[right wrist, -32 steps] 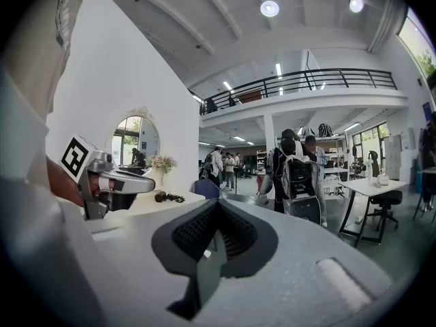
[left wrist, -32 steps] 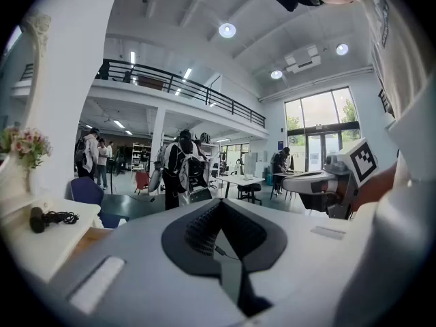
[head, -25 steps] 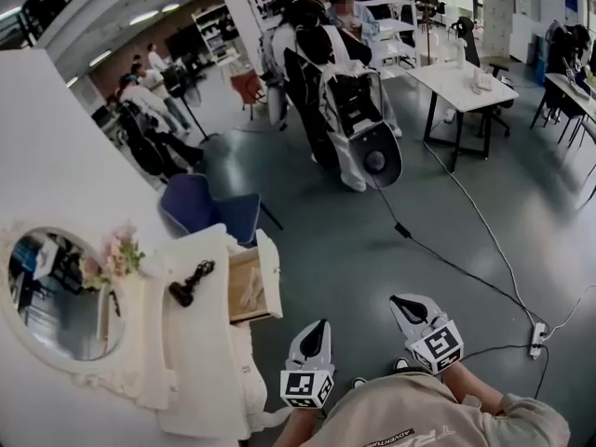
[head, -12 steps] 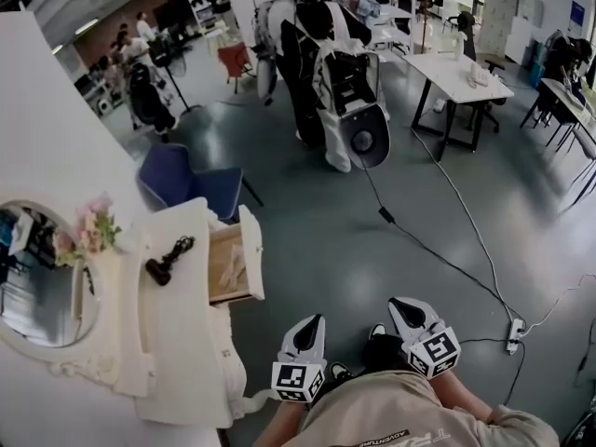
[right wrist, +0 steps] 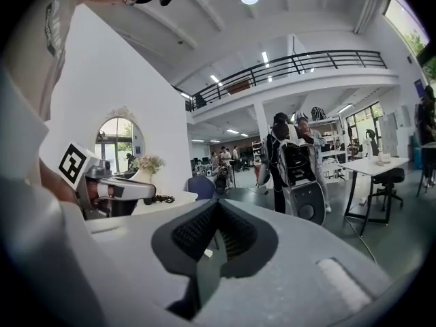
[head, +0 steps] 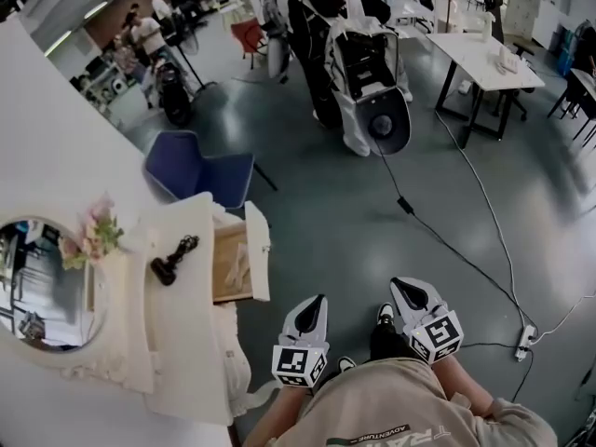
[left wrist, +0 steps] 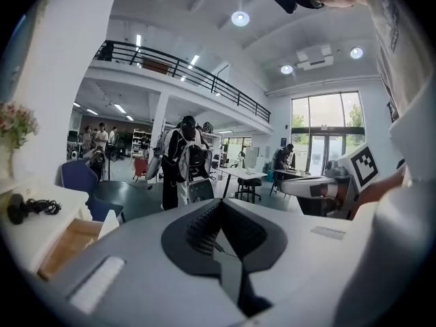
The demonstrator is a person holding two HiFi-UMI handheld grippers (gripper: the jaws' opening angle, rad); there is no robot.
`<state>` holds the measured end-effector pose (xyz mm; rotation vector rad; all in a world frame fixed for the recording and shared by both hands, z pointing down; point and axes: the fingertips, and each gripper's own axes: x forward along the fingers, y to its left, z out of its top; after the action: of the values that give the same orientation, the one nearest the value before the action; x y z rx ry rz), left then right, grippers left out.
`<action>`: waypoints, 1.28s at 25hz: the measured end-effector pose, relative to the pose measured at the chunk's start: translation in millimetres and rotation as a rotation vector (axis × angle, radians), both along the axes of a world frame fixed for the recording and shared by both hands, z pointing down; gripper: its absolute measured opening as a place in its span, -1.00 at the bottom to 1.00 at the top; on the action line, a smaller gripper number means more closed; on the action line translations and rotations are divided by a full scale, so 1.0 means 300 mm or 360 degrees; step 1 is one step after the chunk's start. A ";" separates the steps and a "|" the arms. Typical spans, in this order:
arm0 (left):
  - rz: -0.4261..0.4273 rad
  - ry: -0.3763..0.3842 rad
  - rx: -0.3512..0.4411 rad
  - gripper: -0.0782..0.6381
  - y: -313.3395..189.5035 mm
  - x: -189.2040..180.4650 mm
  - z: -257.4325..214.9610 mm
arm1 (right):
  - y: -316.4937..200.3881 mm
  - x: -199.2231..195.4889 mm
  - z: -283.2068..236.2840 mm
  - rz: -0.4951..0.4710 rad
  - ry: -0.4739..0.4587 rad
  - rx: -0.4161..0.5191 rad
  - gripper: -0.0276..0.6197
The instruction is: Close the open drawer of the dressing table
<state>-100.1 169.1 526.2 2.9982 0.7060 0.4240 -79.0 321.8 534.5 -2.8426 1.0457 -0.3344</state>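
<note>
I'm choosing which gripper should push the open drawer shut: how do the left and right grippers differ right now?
The left gripper is nearer the open drawer; the right gripper is farther out over the floor. The left gripper's tip leans rightward, the right gripper's leftward. Both are shut, empty and clear of the drawer.

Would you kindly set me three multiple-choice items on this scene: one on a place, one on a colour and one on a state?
1. The black corded tool lies: A in the drawer; B on the chair; C on the tabletop.
2. The chair is: A green; B blue; C yellow.
3. The drawer is: A open; B shut; C taken out.

C: the tool rests on the white top, behind the drawer.
B: its seat and back show blue.
A: the drawer's front stands out from the table and its wooden inside shows.
</note>
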 end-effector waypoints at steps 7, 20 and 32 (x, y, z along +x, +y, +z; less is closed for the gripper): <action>-0.0024 0.0073 0.0062 -0.73 0.106 0.270 -0.093 | 0.019 0.274 -0.010 -0.0232 0.0066 0.0019 -0.91; -0.0297 0.0035 0.0059 -0.73 0.065 0.469 -0.078 | 0.077 0.490 0.003 -0.0455 0.0067 0.0088 -0.91; -0.0298 -0.0057 -0.0019 -0.73 0.012 0.665 0.071 | 0.074 0.616 0.073 -0.0417 -0.0085 -0.0008 -0.91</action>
<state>99.3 172.8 547.4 3.0004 0.4187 0.4605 105.8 344.0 556.3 -2.6851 1.4098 -0.4306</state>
